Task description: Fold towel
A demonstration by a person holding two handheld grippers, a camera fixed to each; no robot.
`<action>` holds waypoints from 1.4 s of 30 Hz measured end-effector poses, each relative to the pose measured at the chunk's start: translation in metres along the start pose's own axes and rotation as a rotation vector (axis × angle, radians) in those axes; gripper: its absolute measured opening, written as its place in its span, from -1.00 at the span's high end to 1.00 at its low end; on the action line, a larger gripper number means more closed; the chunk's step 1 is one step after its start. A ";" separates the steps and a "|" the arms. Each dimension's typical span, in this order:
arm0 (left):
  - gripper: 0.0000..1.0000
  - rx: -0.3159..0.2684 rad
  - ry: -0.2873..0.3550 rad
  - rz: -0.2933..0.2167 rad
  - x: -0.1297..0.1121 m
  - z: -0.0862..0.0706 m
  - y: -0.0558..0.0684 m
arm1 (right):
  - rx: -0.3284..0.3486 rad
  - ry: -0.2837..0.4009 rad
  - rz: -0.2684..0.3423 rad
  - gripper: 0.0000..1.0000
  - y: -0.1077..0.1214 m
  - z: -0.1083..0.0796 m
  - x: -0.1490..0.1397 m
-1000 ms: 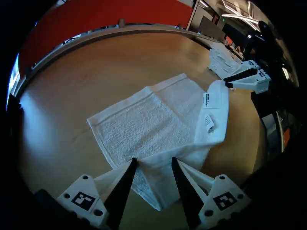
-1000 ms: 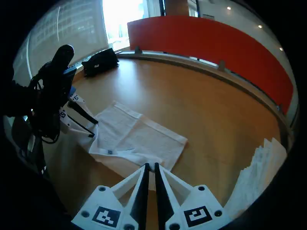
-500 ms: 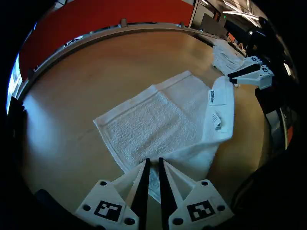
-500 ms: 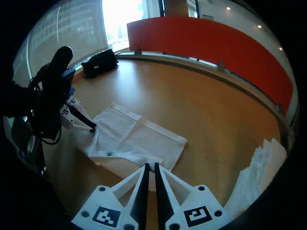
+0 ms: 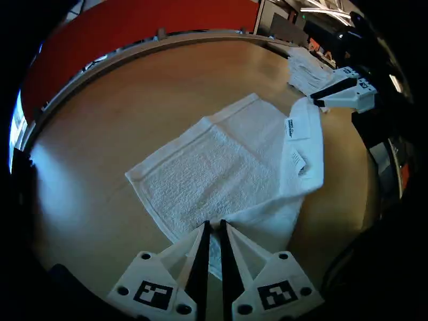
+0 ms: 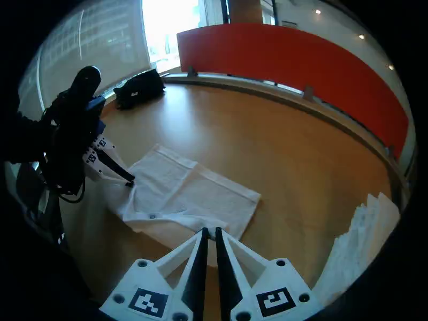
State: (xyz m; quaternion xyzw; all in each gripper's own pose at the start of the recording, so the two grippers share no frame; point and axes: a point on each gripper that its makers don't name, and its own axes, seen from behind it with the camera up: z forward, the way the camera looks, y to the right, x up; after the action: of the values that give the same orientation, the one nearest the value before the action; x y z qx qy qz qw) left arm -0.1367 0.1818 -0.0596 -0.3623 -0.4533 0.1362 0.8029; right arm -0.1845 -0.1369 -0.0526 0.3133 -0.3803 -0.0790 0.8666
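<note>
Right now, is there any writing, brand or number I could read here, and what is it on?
No text is legible.
The sewn label on the white towel has dark print that is too small to read.
The care tag below it is blurred.
The left hand-held gripper and the right hand-held gripper carry square markers, which are patterns, not words.

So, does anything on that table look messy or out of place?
Only the towel: it lies at a slant on the table, and one edge is flipped over, tags showing, with the left hand-held gripper and the right hand-held gripper each pinching a corner. That looks like mid-fold, not damage.
</note>
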 end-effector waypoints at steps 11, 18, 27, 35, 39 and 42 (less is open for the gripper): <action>0.89 0.004 -0.009 0.008 0.000 0.002 0.002 | 0.004 0.005 -0.002 0.79 0.000 -0.001 0.001; 0.98 0.045 0.003 -0.007 0.003 -0.003 -0.006 | 0.006 0.011 -0.001 0.79 -0.001 -0.002 0.002; 0.98 0.031 0.031 -0.037 0.010 -0.013 -0.001 | 0.004 0.015 0.001 0.79 -0.002 -0.005 0.003; 0.98 0.044 0.068 -0.071 0.019 -0.030 -0.007 | 0.002 0.030 0.002 0.79 -0.002 -0.007 0.010; 0.98 0.054 0.093 -0.087 0.027 -0.041 -0.011 | -0.004 0.038 0.001 0.79 -0.001 -0.009 0.014; 0.98 0.063 0.113 -0.101 0.033 -0.048 -0.016 | -0.011 0.044 0.004 0.79 0.002 -0.010 0.017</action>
State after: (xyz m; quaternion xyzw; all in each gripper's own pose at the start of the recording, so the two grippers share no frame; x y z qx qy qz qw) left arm -0.0806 0.1666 -0.0429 -0.3206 -0.4203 0.0893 0.8441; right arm -0.1653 -0.1371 -0.0462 0.3094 -0.3612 -0.0723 0.8767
